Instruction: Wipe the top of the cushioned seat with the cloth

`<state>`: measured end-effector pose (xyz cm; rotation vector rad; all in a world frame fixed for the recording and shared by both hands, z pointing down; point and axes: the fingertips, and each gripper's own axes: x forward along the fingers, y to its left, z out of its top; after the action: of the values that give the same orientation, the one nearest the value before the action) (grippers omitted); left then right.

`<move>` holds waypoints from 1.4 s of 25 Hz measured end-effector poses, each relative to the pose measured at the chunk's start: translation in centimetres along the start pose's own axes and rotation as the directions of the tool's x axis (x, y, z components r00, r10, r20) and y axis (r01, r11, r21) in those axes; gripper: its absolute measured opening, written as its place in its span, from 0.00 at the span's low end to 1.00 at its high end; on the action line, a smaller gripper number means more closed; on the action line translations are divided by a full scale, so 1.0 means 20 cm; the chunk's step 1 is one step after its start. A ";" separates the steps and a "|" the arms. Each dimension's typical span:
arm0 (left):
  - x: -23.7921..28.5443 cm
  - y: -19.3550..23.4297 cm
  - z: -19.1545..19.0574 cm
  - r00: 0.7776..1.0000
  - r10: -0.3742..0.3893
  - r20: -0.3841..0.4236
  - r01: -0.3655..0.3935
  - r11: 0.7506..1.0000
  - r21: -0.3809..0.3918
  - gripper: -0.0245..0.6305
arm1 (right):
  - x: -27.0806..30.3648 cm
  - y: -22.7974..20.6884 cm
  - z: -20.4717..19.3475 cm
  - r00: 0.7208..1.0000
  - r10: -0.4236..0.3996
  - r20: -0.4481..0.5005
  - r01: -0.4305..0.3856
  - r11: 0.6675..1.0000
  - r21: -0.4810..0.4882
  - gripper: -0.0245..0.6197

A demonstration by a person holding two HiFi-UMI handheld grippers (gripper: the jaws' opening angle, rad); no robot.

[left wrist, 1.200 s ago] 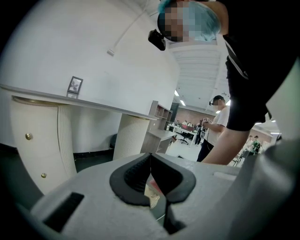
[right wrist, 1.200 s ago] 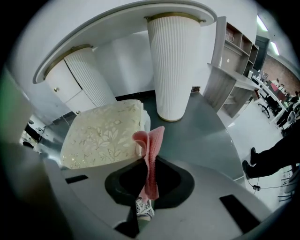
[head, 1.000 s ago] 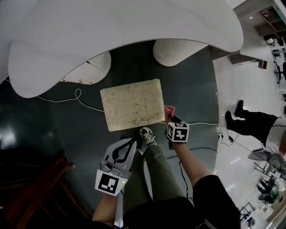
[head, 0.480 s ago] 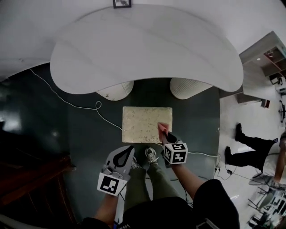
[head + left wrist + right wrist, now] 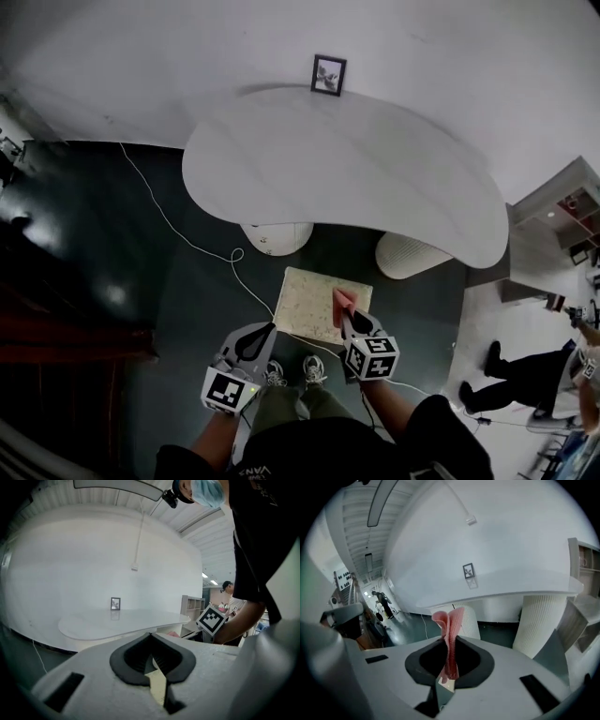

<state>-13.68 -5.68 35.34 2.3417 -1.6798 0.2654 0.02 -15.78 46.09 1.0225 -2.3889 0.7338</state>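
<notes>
The cushioned seat (image 5: 314, 302) is sitting on the dark floor. The left gripper (image 5: 269, 329) is hovering clenched, empty. The right gripper (image 5: 345, 315) is grasping the pink cloth (image 5: 341, 298) above the seat's right side; wiping probably calls for lowering it onto the top.

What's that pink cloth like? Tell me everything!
The pink cloth looks small, soft and ribbed, bunched into upright folds. The right claw is shut on its lower end, so the top sticks up past the jaws. From the head view it hangs over the near right part of the cushioned seat; whether it touches the seat can't be told.
</notes>
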 end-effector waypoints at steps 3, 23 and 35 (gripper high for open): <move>-0.06 0.00 0.09 0.999 0.026 0.019 -0.027 1.000 0.015 0.06 | -0.07 0.11 0.16 0.998 0.049 0.042 -0.045 0.995 -0.094 0.08; -0.35 0.07 0.44 0.973 0.161 0.164 -0.186 0.971 0.148 0.06 | -0.45 0.54 0.58 0.939 0.286 0.190 -0.227 0.933 -0.279 0.08; -0.36 0.02 0.47 0.962 0.195 0.192 -0.222 0.967 0.128 0.06 | -0.51 0.60 0.63 0.914 0.346 0.212 -0.270 0.909 -0.318 0.08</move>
<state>-16.41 -2.11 24.26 2.3531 -2.0649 0.2324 -4.85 -11.28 26.96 0.6601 -2.8291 0.3510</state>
